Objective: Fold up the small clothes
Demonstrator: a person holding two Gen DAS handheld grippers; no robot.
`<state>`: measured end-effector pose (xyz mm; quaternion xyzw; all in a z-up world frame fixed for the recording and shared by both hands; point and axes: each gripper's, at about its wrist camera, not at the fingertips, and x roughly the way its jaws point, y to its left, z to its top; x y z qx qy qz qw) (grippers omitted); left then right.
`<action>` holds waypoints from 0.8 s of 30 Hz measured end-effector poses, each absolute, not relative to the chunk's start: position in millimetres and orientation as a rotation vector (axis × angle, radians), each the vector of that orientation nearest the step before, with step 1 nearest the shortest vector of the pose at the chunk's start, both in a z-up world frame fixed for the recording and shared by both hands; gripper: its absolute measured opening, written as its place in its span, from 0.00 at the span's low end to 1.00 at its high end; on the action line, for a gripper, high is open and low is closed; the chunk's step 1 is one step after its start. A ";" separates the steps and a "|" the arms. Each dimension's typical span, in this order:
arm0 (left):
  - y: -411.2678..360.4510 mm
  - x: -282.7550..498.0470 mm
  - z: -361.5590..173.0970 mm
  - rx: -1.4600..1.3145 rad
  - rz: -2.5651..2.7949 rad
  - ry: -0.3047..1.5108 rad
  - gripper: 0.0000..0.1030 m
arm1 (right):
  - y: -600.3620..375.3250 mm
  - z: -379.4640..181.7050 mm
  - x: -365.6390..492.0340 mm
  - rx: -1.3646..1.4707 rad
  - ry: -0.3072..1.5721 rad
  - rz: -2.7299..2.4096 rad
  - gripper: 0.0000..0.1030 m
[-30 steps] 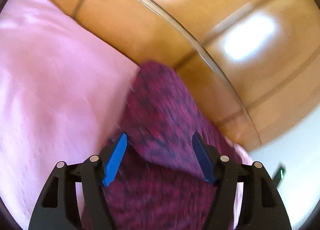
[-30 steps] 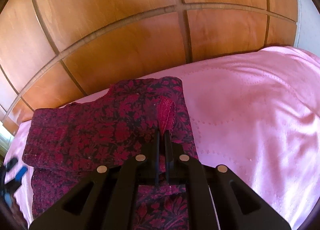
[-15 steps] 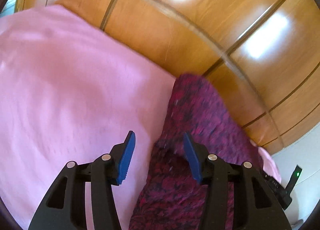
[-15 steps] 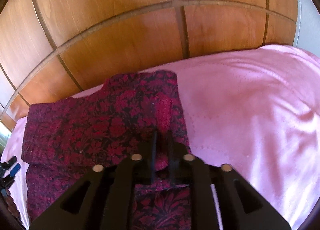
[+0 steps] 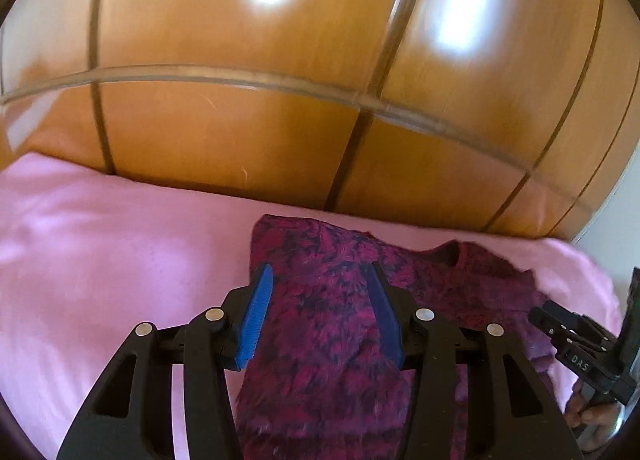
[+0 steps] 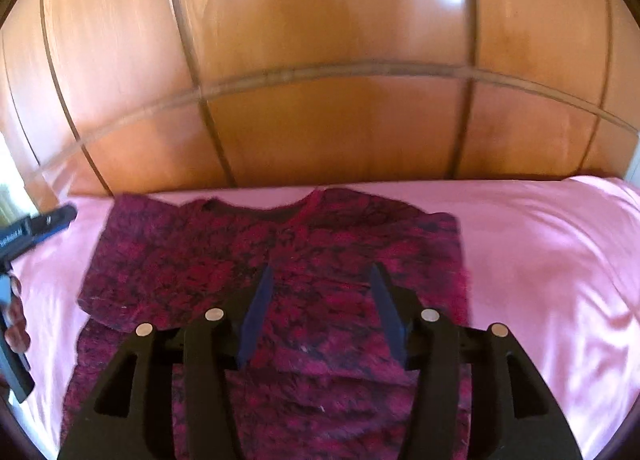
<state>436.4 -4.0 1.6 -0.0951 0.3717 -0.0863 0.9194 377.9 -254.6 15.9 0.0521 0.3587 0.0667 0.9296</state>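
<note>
Two blue pads (image 5: 256,316) are being held apart on the left gripper (image 5: 320,316), with nothing pinched between them; the top (image 5: 320,340) is only being seen behind the gap. Two dark pads (image 6: 256,316) are being spread on the right gripper (image 6: 322,314), whose jaws are opening at this moment, and nothing is being gripped there either.

One garment is being shown: a crimson top (image 6: 280,260) patterned in black, being laid flat on the sheet (image 6: 540,260) with its neckline towards the panelling (image 6: 320,60). In the right view one sleeve is being shown folded in over the body, its cuff edge lying left of the right gripper. The lower hem is being cut off by the frame and by the gripper bodies in both views.

One pink sheet (image 5: 100,260) is being seen, covering the whole surface. Behind it, one wall of wooden panelling (image 5: 240,100) is being crossed by dark seams.

Each gripper is being caught at the edge of the other's view, partly cut off. Both pictures are being smeared by motion, so the print is hard to make out.
</note>
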 end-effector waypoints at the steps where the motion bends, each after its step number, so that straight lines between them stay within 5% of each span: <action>1: -8.3 443.4 -3.6 -0.185 -0.178 0.778 0.47 | -251.0 8.9 387.5 0.100 0.761 0.132 0.49; 7: 8.3 469.3 -77.5 -0.209 -0.061 0.954 0.48 | -263.1 -29.6 406.2 0.099 0.840 0.097 0.47; 9: 17.7 463.3 -81.9 -0.253 -0.049 0.936 0.56 | -260.8 -35.3 405.1 0.086 0.827 0.104 0.47; 16: 26.9 412.7 -48.1 -0.248 0.005 0.835 0.56 | -254.0 -33.5 402.2 0.039 0.788 0.088 0.50; 19: 17.2 385.4 -37.4 -0.187 0.021 0.804 0.56 | -253.7 -20.1 388.9 0.033 0.767 0.093 0.64; 24: 4.9 374.6 -58.5 -0.085 0.058 0.865 0.56 | -242.7 -5.6 356.9 0.053 0.724 0.143 0.71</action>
